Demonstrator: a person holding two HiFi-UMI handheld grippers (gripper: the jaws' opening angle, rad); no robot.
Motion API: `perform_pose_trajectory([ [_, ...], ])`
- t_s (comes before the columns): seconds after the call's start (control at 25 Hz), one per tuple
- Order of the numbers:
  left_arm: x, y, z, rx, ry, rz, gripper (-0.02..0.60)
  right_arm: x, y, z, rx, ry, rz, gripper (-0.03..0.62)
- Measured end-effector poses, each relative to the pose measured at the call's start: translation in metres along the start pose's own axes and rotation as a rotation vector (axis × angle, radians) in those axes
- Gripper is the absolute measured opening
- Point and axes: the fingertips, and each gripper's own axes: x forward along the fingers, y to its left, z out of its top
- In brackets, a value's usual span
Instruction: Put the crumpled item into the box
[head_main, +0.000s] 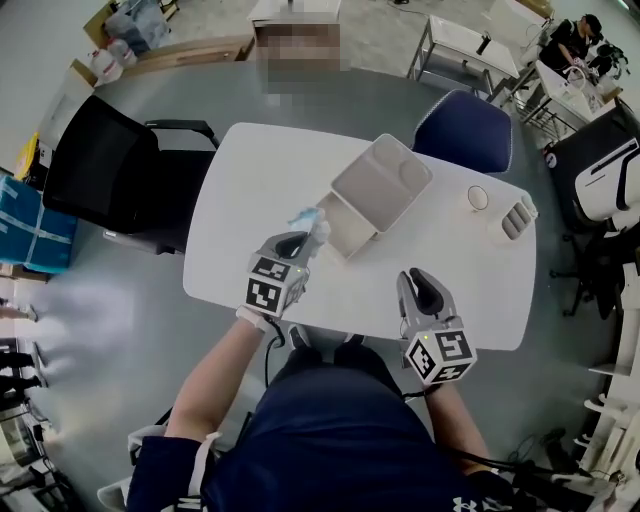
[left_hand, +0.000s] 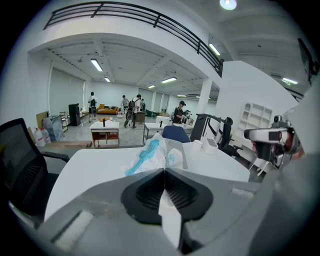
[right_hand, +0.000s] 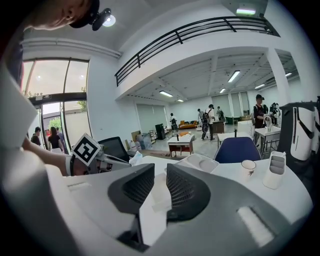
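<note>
1. Pinching the crumpled item (left_hand: 150, 156) in the left tool (head_main: 292, 243), jaws pressed together on one thin edge of it, with most of the white-and-blue wad sticking out beyond the tips, seemingly clear of the surface (head_main: 230, 200).
2. Holding the right tool (head_main: 423, 287) spread, with nothing between its jaws, off to the right of the left tool and well apart from it.
3. Facing the open box (head_main: 378, 185), just ahead and to the right of the left tool's tips; by the look of it, carrying the item near the box's near edge but not yet over the hollow.
4. Risking a slip: gripping only a fringe of light, springy material, so possibly losing it on a quick swing.
5. Risking a miss: letting go too soon and dropping the wad beside the box, or having the flimsy stuff cling to a pad or spring back over a low wall.
6. Risking a knock: catching the rim with the tool's tips and shoving the light box towards the cup (head_main: 478, 198) further ahead of the right tool.
7. Leaving unclear what the item is, wrapper or bag; hiding most of the box behind the wad in the left gripper view; not showing which half of the box is tray and which is lid, nor how deep either is.
</note>
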Motion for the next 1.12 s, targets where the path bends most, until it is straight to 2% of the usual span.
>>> perform_pose_trajectory([
  [0.4,0.060,-0.032,-0.003,0.046,0.093,-0.011,0.005,-0.027,-0.050,-0.010,0.052,-0.003,-0.057,0.075],
  [0.6,0.089,-0.036,-0.018,0.051,0.158,0.000,0.005,-0.039,-0.072,-0.018,0.074,0.003,-0.088,0.075],
  [0.96,0.114,-0.035,-0.035,0.086,0.245,0.011,0.005,-0.045,-0.080,-0.027,0.101,0.011,-0.105,0.074],
  [1.12,0.123,-0.033,-0.046,0.127,0.287,0.016,0.005,-0.046,-0.083,-0.030,0.109,0.016,-0.116,0.073],
])
